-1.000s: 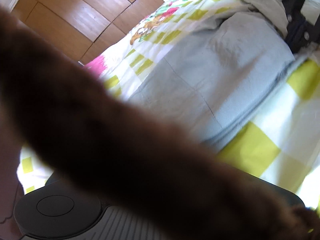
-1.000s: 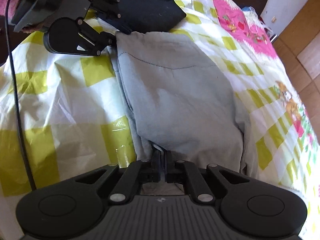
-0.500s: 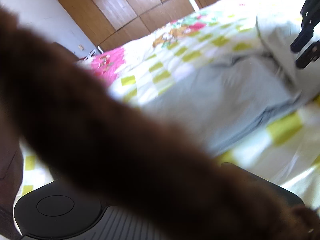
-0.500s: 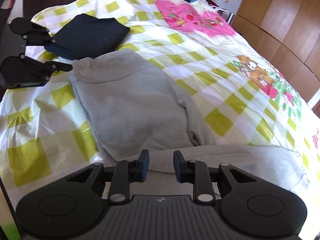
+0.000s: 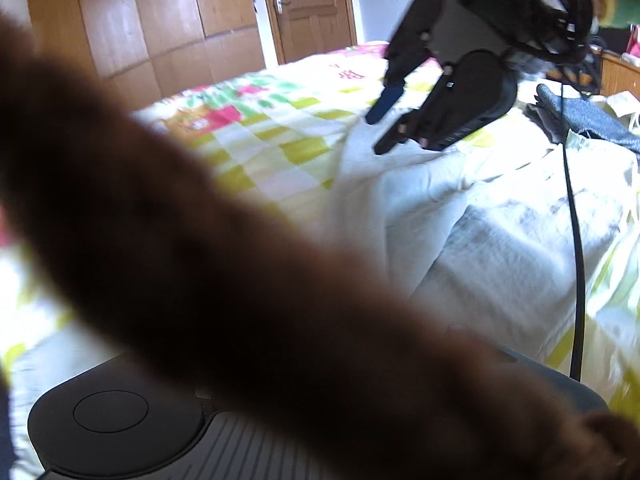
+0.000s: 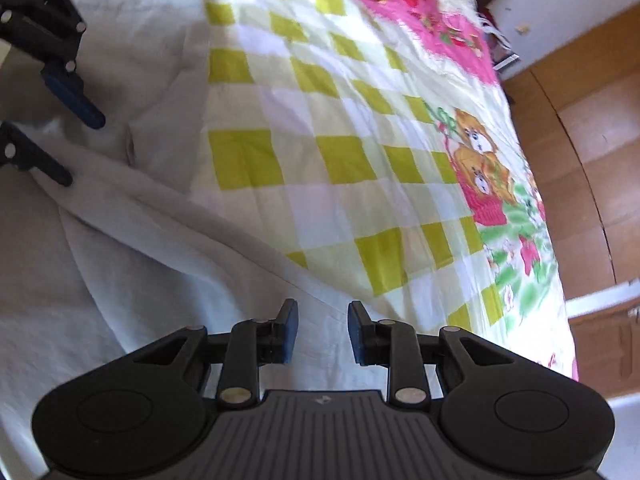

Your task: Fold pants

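A: What fills the scene, starting with the biggest thing?

B: A bed covered by a white quilt with yellow-green checks and pink cartoon prints [image 6: 320,152]. On the quilt's near-left part, seen from the right wrist, lie the pale grey soft cotton pants [image 6: 132,248]. Beyond the bed, brown wooden wardrobe doors [image 5: 168,20].

A: How would the pants handle?

B: Judging by the loose creases, they are light, limp and not fragile. They will sag wherever unsupported, so a pinch on a doubled edge or hem looks best, one gripper at each end of that edge.

A: Which way do they run?

B: One long fold ridge crosses the quilt diagonally, from the left gripper [image 6: 76,148] at the far left down to the right gripper [image 6: 319,326] at the near middle. That looks like the long axis. Waist and cuffs cannot be told apart.

A: And the grippers?

B: The right gripper's black fingers [image 6: 289,324] stand apart, empty, just above the cloth. The left gripper's fingers are also spread, tips at the cloth, holding nothing. In the left wrist view a blurred brown shape [image 5: 240,280] hides most of the frame.
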Motion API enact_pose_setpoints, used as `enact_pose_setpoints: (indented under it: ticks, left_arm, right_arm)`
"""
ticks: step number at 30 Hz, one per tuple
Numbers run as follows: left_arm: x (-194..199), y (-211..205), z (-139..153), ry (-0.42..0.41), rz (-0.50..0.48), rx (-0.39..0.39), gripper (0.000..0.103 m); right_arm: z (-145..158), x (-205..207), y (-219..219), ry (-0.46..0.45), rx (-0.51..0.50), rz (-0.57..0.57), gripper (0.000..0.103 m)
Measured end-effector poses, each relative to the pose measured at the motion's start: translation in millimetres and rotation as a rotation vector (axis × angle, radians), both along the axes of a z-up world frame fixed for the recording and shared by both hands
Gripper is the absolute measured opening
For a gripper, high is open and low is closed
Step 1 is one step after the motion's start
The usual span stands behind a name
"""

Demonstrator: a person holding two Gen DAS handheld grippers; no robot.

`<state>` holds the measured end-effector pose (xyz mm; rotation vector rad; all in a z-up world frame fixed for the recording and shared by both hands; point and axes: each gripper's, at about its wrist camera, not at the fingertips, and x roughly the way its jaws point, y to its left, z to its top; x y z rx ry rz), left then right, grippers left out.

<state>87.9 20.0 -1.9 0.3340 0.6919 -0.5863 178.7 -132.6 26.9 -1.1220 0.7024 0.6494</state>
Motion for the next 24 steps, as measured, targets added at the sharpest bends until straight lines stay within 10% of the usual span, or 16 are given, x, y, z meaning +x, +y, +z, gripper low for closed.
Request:
enact_pose_setpoints:
  ticks: [10,17,24]
  left_arm:
    - [33.9,-12.2,-13.6,0.120,-0.001,-0.098,0.045]
    - [26.1,-12.9,-16.2,0.127,-0.027,-0.080,0.054]
    - [19.5,-12.1,-15.1,0.116,-0.027,-0.063,0.057]
  right_arm:
    - [-53.6,48.4,11.0,0.136,-0.242,0.302,0.043]
    - [-56.5,48.6,18.3,0.221,-0.262,0.239,0.024]
    - [-25.3,29.6,0.3,0.099,-0.129,0.066,0.019]
